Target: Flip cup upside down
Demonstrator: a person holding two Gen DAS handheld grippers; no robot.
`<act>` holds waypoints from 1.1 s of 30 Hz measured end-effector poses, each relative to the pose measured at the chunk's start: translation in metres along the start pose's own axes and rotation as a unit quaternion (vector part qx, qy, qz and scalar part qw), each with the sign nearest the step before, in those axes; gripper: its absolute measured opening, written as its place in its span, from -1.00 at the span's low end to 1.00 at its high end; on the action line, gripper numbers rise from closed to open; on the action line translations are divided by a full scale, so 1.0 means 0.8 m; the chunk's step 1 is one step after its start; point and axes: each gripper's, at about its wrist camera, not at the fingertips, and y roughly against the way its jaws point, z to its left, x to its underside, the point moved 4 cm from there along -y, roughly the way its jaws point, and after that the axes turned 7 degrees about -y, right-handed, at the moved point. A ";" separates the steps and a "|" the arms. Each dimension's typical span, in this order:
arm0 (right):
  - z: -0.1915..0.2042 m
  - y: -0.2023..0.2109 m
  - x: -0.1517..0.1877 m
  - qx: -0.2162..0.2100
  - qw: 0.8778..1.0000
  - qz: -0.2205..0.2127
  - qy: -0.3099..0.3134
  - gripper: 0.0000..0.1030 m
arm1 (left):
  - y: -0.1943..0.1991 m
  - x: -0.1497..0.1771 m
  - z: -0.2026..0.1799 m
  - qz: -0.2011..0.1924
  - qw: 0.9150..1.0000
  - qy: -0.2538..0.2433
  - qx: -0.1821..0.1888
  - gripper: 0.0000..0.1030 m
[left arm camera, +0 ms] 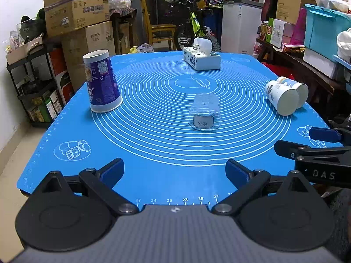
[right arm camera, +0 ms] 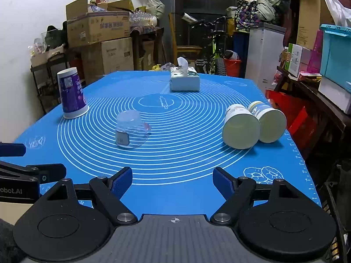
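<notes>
Left wrist: clear cup [left arm camera: 204,111] faint (label legible), right gripper [left arm camera: 307,141] cropped.

1. The blue mat [left arm camera: 153,153] carries ruler numbers 22, 24, 26, 28, 30, 32 along its near edge, lower centre of the left wrist view.
2. The right gripper [left arm camera: 316,140], at that view's right edge, reads "DAS".
3. The left gripper [right arm camera: 33,160], lower left in the right wrist view, reads "obot.AI".

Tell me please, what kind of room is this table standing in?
Probably a storage room or garage in a home, used as a work area. Stacked cardboard boxes fill the left corner, a bicycle leans at the back beside a white freezer, and plastic bins crowd the right side.
</notes>
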 end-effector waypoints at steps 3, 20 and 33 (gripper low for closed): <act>-0.001 0.002 -0.001 -0.002 1.000 0.004 -0.002 0.61 | 0.001 0.000 -0.002 -0.001 1.000 -0.002 -0.001 0.90; -0.008 0.003 -0.003 0.006 1.000 0.004 -0.008 0.61 | 0.001 0.000 -0.004 0.000 1.000 -0.001 0.000 0.90; -0.011 0.005 -0.003 0.009 1.000 0.002 -0.013 0.61 | 0.002 0.002 -0.004 0.000 1.000 -0.002 0.000 0.90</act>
